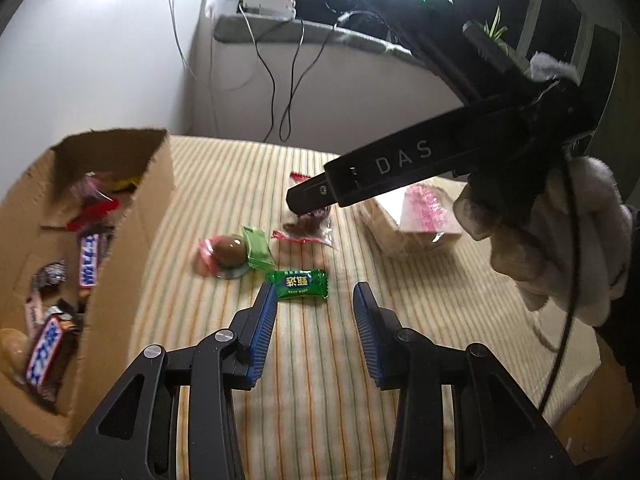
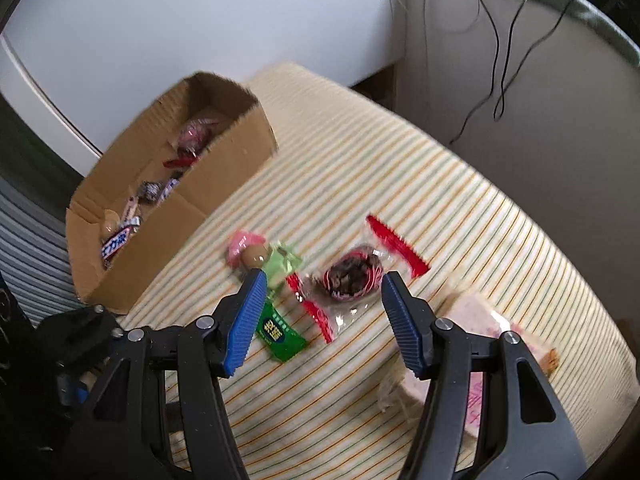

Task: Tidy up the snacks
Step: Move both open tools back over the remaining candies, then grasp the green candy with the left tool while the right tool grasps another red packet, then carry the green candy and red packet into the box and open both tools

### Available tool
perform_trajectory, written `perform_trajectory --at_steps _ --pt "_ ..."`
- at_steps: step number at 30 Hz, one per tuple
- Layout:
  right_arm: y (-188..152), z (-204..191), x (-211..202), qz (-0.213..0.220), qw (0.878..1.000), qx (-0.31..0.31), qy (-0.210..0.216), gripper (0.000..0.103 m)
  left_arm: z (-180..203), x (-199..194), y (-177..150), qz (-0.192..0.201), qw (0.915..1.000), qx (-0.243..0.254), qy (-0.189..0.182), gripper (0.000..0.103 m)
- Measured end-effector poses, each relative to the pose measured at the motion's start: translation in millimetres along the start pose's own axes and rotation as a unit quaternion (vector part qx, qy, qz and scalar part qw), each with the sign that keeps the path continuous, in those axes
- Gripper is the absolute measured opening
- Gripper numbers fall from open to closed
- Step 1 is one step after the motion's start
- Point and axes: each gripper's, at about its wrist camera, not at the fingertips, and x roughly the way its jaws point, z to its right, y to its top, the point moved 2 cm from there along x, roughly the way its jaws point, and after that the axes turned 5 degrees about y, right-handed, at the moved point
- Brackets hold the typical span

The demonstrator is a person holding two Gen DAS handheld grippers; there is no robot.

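A: Nearest, two grippers: the left gripper (image 1: 315, 294) stands part open and empty; the right gripper (image 2: 323, 282) gapes wider, also empty.

B: On the striped cloth (image 1: 320, 380)?

A: Four loose snacks: one dark green candy (image 1: 298, 283), one pale green packet (image 1: 258, 247), one brown sweet in pink wrap (image 1: 229, 251), one chocolate ball in clear red-edged wrap (image 2: 352, 276).

B: Beyond?

A: One cardboard box (image 1: 120, 240), left, holding more snacks.

A brown cardboard box (image 2: 224, 184) stands at the left edge of the striped cloth (image 2: 400, 168), with candy bars (image 1: 88, 260) inside. Near the middle lie a green candy (image 1: 298, 284), a light green packet (image 1: 258, 248), a brown ball sweet (image 1: 229, 251) and a clear bag of dark snack (image 2: 352, 276).
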Motion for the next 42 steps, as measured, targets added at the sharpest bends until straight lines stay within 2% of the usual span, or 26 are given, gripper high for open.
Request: perform_trajectory --at_steps 5,12,15,20,24,26,28,31,42 --pt "-1 12 16 -0.032 0.998 0.055 0.004 0.062 -4 18 0 -0.011 0.9999 -0.005 0.006 0.040" --pt "3 35 33 -0.047 0.990 0.130 0.012 0.062 -5 32 2 -0.019 0.9997 -0.005 0.013 0.053" --pt "4 41 40 -0.048 0.988 0.146 0.009 0.062 -4 40 5 -0.025 0.9996 -0.008 0.014 0.053" --pt "9 41 45 -0.045 0.989 0.144 -0.005 0.054 2 54 4 -0.049 0.9982 0.008 0.035 0.053" --pt "10 32 48 -0.047 0.991 0.126 -0.022 0.047 5 60 8 -0.053 0.9972 0.017 0.050 0.053" --pt "11 28 49 -0.045 0.991 0.125 -0.021 0.044 6 62 8 -0.054 0.9969 0.020 0.053 0.052" --pt "10 29 47 -0.043 0.991 0.129 -0.016 0.043 7 62 8 -0.051 0.9969 0.022 0.055 0.042" --pt "6 28 45 -0.040 0.991 0.126 -0.015 0.042 4 62 6 -0.048 0.9974 0.014 0.052 0.033" --pt "-15 14 17 -0.010 0.993 0.116 -0.008 0.041 -7 60 2 -0.033 0.9990 -0.003 0.029 0.031"
